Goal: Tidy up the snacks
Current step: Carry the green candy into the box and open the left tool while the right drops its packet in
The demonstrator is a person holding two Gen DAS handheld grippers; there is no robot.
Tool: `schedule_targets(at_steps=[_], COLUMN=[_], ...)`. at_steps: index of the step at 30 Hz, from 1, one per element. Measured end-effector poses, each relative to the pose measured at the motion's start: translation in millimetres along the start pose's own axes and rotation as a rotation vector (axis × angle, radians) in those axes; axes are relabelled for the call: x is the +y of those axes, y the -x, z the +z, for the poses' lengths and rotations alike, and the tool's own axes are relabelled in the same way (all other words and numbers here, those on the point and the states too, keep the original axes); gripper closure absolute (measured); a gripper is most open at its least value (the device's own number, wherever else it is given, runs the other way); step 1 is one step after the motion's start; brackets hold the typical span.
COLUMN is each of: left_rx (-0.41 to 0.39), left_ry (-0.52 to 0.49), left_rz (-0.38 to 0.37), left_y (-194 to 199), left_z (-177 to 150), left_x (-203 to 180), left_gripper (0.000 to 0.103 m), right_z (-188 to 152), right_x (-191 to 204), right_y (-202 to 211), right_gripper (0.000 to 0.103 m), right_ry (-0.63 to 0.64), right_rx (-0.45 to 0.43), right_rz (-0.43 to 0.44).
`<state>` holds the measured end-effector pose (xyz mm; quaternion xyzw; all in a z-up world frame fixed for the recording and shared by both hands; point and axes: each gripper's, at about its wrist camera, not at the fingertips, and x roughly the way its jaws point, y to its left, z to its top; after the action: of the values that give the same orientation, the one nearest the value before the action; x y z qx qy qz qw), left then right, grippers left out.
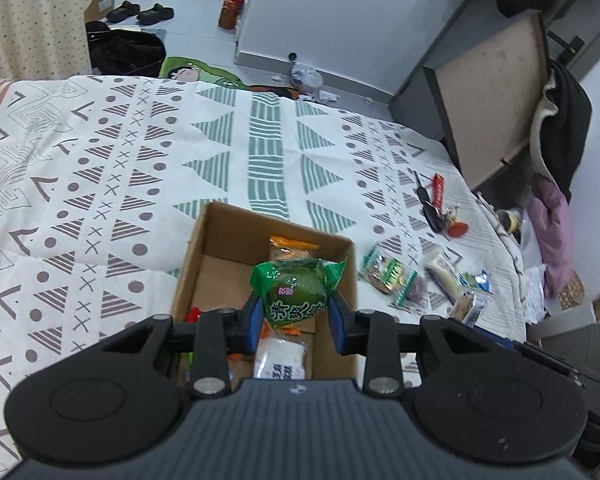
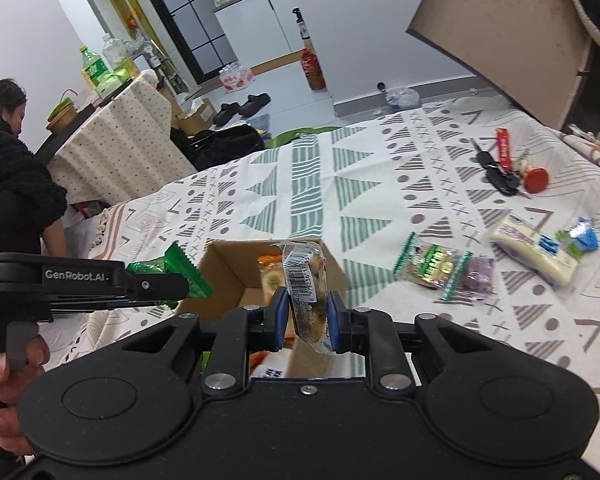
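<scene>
My left gripper (image 1: 296,312) pinches a green snack packet (image 1: 296,290) above the cardboard box (image 1: 220,232); my right gripper (image 2: 307,312) pinches a clear barcoded packet (image 2: 304,280) over the same opening. Risk, as I judge it: both tools crowding one small box may collide, or a release may catch the rim. Beyond, loose snacks (image 2: 444,270) lie right of the box, and keys (image 2: 500,176) farther; the bedspread (image 1: 100,160) left offers free room.

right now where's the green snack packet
Clamped in the left gripper, the green snack packet hangs over the cardboard box on the patterned bedspread.
</scene>
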<state>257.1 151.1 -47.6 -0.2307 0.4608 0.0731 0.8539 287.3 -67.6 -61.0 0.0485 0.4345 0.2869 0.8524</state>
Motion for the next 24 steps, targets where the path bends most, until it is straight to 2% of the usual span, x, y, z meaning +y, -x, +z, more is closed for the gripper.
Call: schedule_targets(at_steps=[5,7,14,17,22,24], left_rx=[-0.007,-0.015,0.021,0.033,0.032,0.030], left_ry=[0.026,0.043,0.069,0.067,0.061,0.062], left_rz=[0.013,0.040,0.049,0.055,0.062,0.065], left_y=[-7.5,-8.7,-12.6,-12.9,-11.8,-11.5], left_z=[8.9,12.6,15.8,14.4,10.6,8.2], left_x=[8.7,13.3,25.9,26.4,21.3,17.2], left_gripper=[0.069,0.067,0.063,0.056,0.033,0.028], right_z=[3.1,4.4,9.8,12.5,9.4,7.6], right_x=[8.8,12.4,21.2,20.1,7.4,0.1], right_y=[-14.5,-19.1,-29.7,-29.1,-22.1,-17.9], right_gripper=[0.083,0.083,0.082,0.071,0.069,0.068], right_ry=[0.008,0.017,0.023,0.005,-0.013,-0.027], right_rx=[0.020,0.029,0.033,0.027,0.030,0.030], right_rz=[0.021,0.027,0.044,0.040,0.024,0.010])
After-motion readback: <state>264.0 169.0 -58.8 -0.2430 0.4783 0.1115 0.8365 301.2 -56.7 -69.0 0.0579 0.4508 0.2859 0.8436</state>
